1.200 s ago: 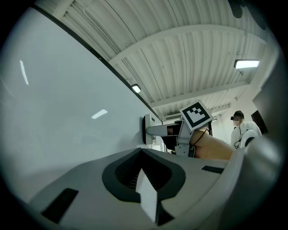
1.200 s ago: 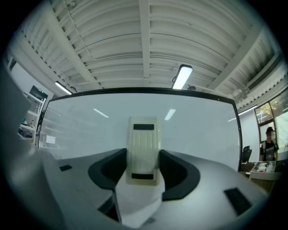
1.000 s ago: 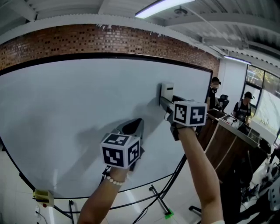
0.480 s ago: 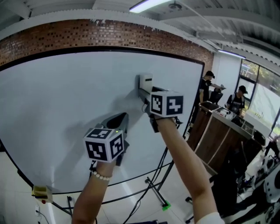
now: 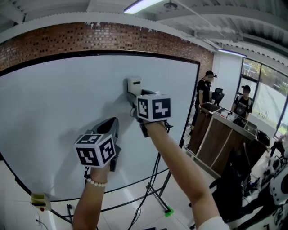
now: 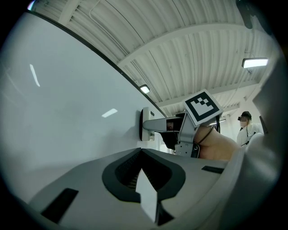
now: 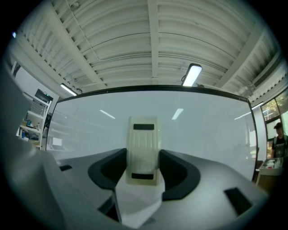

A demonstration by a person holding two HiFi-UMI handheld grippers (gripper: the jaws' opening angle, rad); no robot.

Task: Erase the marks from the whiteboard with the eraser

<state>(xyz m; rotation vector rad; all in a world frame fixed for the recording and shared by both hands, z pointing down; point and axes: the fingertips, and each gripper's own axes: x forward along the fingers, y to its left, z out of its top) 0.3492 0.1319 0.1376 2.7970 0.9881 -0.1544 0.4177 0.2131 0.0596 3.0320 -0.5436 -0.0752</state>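
Two entries, as I see them. Right tool: clamped on the eraser, which is pressed flat against the whiteboard, upper middle. Left tool: closed, empty, below-left of the eraser, near the whiteboard.

Brick wall w/ ceiling light above, wood counter rt

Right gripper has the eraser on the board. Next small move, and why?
Probably back the right gripper straight off the whiteboard. It is shut on the eraser, which sits flat against the board, and no marks show around it in any view. Faint marks might not resolve here, so check first.
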